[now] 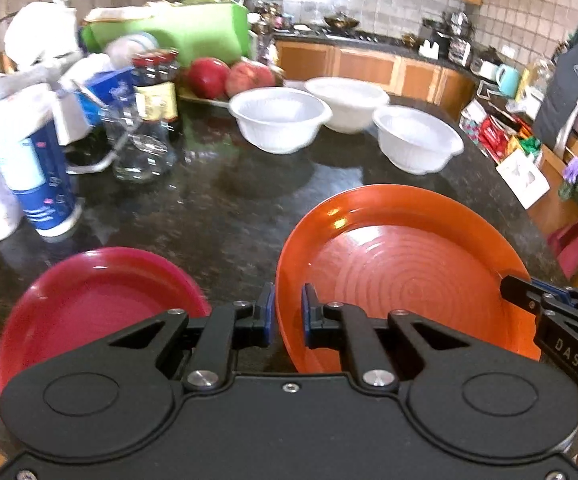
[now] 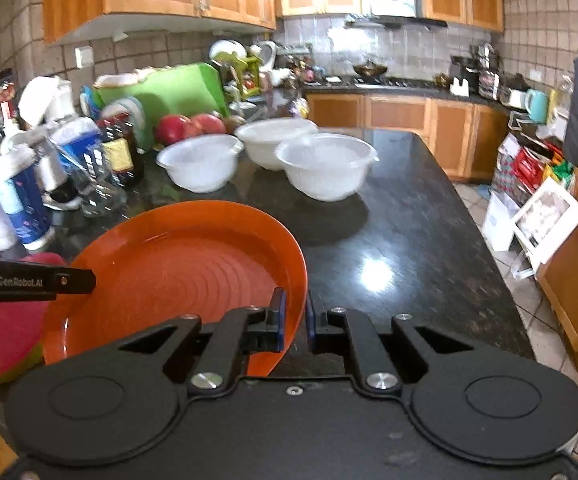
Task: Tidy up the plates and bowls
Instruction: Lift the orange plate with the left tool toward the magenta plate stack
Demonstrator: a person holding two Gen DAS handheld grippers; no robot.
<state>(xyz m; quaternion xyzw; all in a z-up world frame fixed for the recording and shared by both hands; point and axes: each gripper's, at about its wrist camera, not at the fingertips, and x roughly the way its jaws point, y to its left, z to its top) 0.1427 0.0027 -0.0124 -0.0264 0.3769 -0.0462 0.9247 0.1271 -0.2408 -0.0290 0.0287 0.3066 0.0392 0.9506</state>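
Note:
An orange plate (image 1: pixel 401 272) is held tilted above the dark counter by both grippers. My left gripper (image 1: pixel 288 312) is shut on its left rim. My right gripper (image 2: pixel 295 316) is shut on its right rim; the plate also shows in the right wrist view (image 2: pixel 177 268). A red plate (image 1: pixel 97 304) lies on the counter to the left of the orange one, and shows in the right wrist view (image 2: pixel 1 332). Three white bowls (image 1: pixel 281 118) (image 1: pixel 347 104) (image 1: pixel 419 138) stand further back on the counter.
Bottles and jars (image 1: pixel 29 160) crowd the counter's left side, with a glass jar (image 1: pixel 141 148), a green cutting board (image 1: pixel 193 32) and red fruit (image 1: pixel 229 74) behind. The counter's right edge (image 2: pixel 489 280) drops to a tiled floor with boxes (image 2: pixel 545 216).

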